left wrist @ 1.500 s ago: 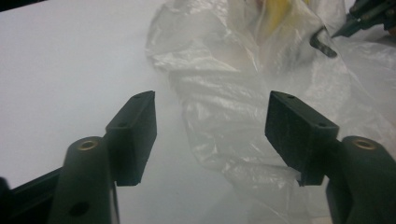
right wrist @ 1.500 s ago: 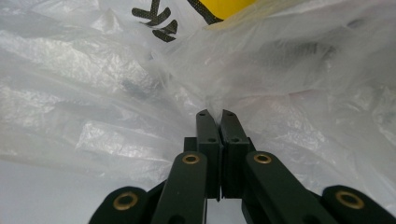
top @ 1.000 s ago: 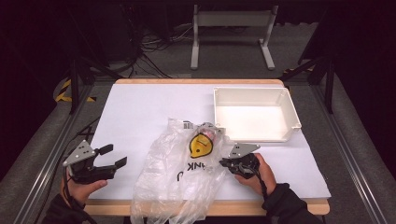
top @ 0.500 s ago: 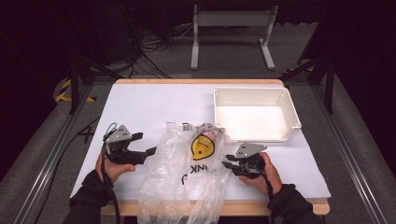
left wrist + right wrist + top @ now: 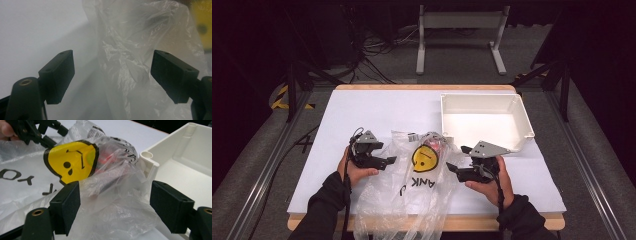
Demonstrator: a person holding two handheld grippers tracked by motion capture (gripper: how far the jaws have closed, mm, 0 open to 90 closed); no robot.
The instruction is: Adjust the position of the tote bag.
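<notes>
A clear plastic bag [image 5: 412, 190] with a yellow smiley face [image 5: 424, 157] and black lettering lies crumpled on the white table, holding a red item [image 5: 106, 158]. My left gripper [image 5: 388, 161] is open at the bag's left edge; its jaws straddle crinkled plastic [image 5: 125, 65]. My right gripper [image 5: 456, 159] is open at the bag's right side, jaws spread around a fold of the bag [image 5: 112, 192]. The left gripper [image 5: 47, 132] also appears far off in the right gripper view.
A white plastic bin [image 5: 484, 122] stands at the back right of the table, its corner [image 5: 150, 160] close to the right gripper. The bag hangs over the table's wooden front edge [image 5: 462, 222]. Black frames and cables lie beyond the table.
My left gripper moved right and forward from the table's left front to the bag's left edge. The right gripper shifted only slightly and stayed open.
</notes>
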